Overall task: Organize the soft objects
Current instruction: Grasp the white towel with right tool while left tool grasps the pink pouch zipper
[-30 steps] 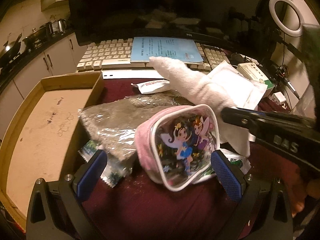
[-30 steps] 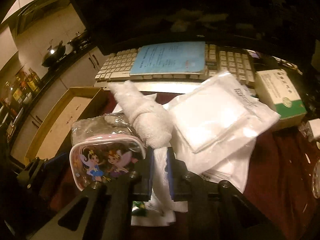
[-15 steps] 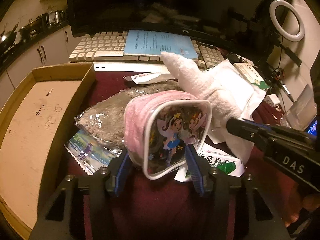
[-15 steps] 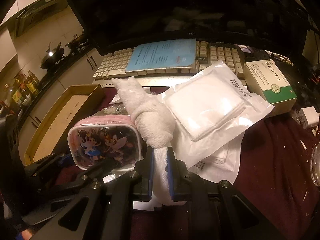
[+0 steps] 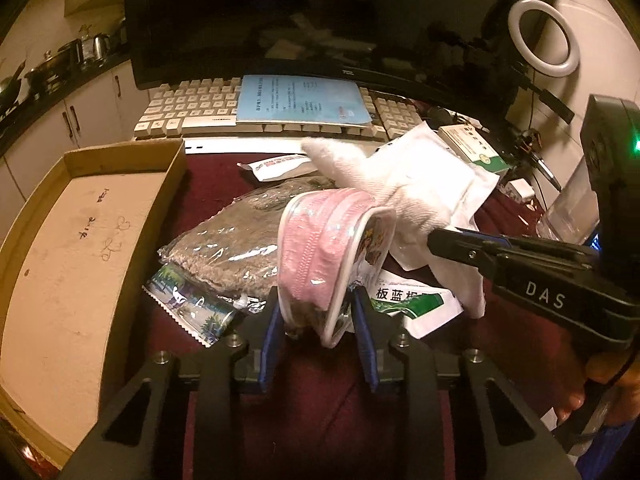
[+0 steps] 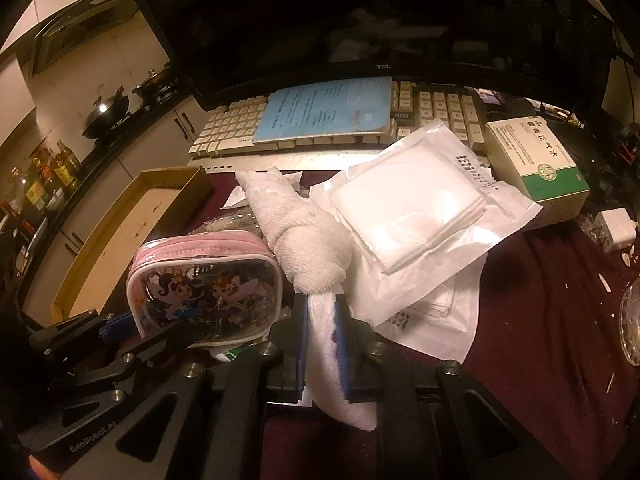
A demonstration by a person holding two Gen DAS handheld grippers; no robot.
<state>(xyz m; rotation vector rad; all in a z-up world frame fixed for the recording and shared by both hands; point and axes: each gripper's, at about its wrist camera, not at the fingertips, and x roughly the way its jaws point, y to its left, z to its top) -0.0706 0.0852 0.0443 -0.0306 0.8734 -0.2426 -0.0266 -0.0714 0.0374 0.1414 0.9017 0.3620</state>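
Note:
My left gripper (image 5: 316, 312) is shut on a pink zip pouch (image 5: 320, 248) with a clear cartoon-fairy front, lifted and tilted over the maroon cloth. The right wrist view shows that pouch (image 6: 204, 284) at lower left, face on. My right gripper (image 6: 322, 324) is shut on a white knotted towel (image 6: 308, 240), which stretches back toward the keyboard. That towel (image 5: 368, 184) appears just right of the pouch in the left wrist view, where the right gripper's black arm (image 5: 540, 276) comes in from the right.
A shallow cardboard tray (image 5: 80, 256) lies at left. A bagged grey cloth (image 5: 232, 240) and printed sachets sit under the pouch. White sealed packets (image 6: 412, 216), a green-white medicine box (image 6: 536, 164), a keyboard (image 6: 240, 128) with a blue booklet and a monitor stand behind.
The left gripper closed on the pink pouch, lifted it and turned it so its pink zip side faces the camera. The right gripper kept its hold on the towel.

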